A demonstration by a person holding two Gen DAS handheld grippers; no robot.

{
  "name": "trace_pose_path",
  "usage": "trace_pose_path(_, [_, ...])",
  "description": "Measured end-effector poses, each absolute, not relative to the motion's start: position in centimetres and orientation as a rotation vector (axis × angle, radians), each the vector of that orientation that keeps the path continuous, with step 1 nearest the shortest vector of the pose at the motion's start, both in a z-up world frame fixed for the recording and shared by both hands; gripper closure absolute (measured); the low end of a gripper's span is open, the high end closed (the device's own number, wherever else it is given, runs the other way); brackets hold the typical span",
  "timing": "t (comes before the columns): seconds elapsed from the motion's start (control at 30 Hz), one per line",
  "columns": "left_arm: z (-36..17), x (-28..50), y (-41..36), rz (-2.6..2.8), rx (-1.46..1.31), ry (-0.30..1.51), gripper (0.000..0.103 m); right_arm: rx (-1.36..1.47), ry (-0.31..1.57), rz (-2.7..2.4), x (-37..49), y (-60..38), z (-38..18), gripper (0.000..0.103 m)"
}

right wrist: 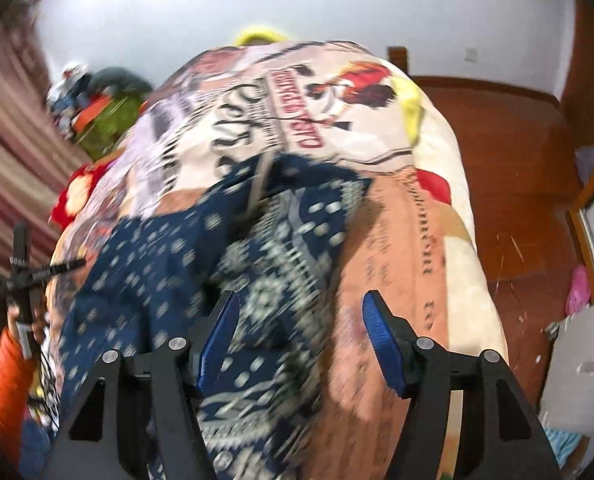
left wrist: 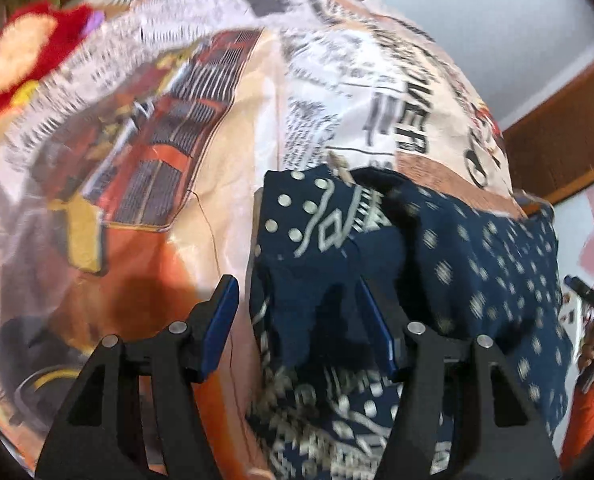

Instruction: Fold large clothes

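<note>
A navy garment [left wrist: 437,248] with white dots and patterned borders lies bunched on a bed cover [left wrist: 157,120] printed like newspaper in cream and orange. My left gripper [left wrist: 297,320] is open, and a raised fold of the navy cloth sits between its blue pads [left wrist: 221,320]. In the right wrist view the same garment [right wrist: 169,272] spreads to the left and centre, blurred by motion. My right gripper [right wrist: 297,336] is open above the garment's patterned edge, its right finger over the bare cover [right wrist: 409,248].
A red plush item [left wrist: 21,56] lies at the bed's far left. A wooden floor [right wrist: 509,168] lies to the right of the bed, with a striped curtain [right wrist: 13,152] on the left. The other gripper and an orange sleeve [right wrist: 5,380] show at the left.
</note>
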State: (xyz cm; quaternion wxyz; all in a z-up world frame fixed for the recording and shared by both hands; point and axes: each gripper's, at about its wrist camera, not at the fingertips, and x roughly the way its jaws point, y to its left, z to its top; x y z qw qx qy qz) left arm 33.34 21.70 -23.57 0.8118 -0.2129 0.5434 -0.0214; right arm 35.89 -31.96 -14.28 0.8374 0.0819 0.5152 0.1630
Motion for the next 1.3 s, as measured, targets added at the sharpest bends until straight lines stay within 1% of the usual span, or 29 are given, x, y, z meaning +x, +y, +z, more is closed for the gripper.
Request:
trace_pose_path(0.23, [-26.9,36.4,21.4,-0.100,-0.534,1.220,0.043,0.315,1.164,0.387,40.9,-32.0,-18.7,0.041])
trace_pose_path(0.3, [-27.4,36.8,21.5,-0.105,-0.566,1.209,0.045,0.333,1.160,0.396,41.8,-31.5,-19.3,0.041])
trace_pose_path(0.37, [-27.7,37.0,21.7,-0.129,-0.613,1.196,0.062,0.328,1.134,0.409,42.4,-31.0,-19.1,0.042])
trace_pose_path(0.4, [-27.7,37.0,21.6,-0.132,-0.630,1.185,0.066,0.327,1.131,0.422,42.7,-30.7,-19.1,0.043])
trace_pose_path(0.43, [-27.6,37.1,21.6,-0.128,-0.633,1.178,0.076,0.321,1.131,0.434,42.9,-30.3,-19.1,0.048])
trace_pose_path(0.47, [-27.5,37.1,21.6,-0.121,-0.634,1.172,0.089,0.306,1.133,0.439,43.1,-29.7,-19.2,0.057])
trace_pose_path(0.5, [-27.4,37.2,21.5,-0.107,-0.630,1.167,0.090,0.286,1.139,0.440,43.2,-29.3,-19.2,0.061])
trace_pose_path(0.57, [-26.9,37.4,21.2,-0.090,-0.604,1.152,0.093,0.261,1.150,0.445,43.6,-28.4,-19.4,0.081])
trace_pose_path(0.67, [-25.2,37.8,20.0,-0.054,-0.477,1.113,0.094,0.243,1.142,0.425,43.8,-27.9,-19.2,0.091])
trace_pose_path(0.73, [-23.6,37.8,19.5,-0.032,-0.404,1.081,0.094,0.216,1.117,0.411,43.9,-27.4,-18.6,0.094])
trace_pose_path(0.93, [-17.0,37.7,18.7,0.009,-0.260,0.924,0.097,0.140,1.048,0.416,45.0,-25.0,-15.7,0.096])
trace_pose_path(1.1, [-13.7,39.5,20.9,0.067,-0.239,0.854,0.099,0.100,0.988,0.439,47.0,-21.7,-13.5,0.097])
trace_pose_path(1.2, [-13.0,41.2,22.5,0.108,-0.228,0.832,0.099,0.092,0.960,0.453,48.8,-19.6,-12.7,0.097])
trace_pose_path(1.3, [-14.6,43.5,24.0,0.125,-0.225,0.891,0.099,0.067,0.938,0.466,50.9,-17.1,-12.3,0.097])
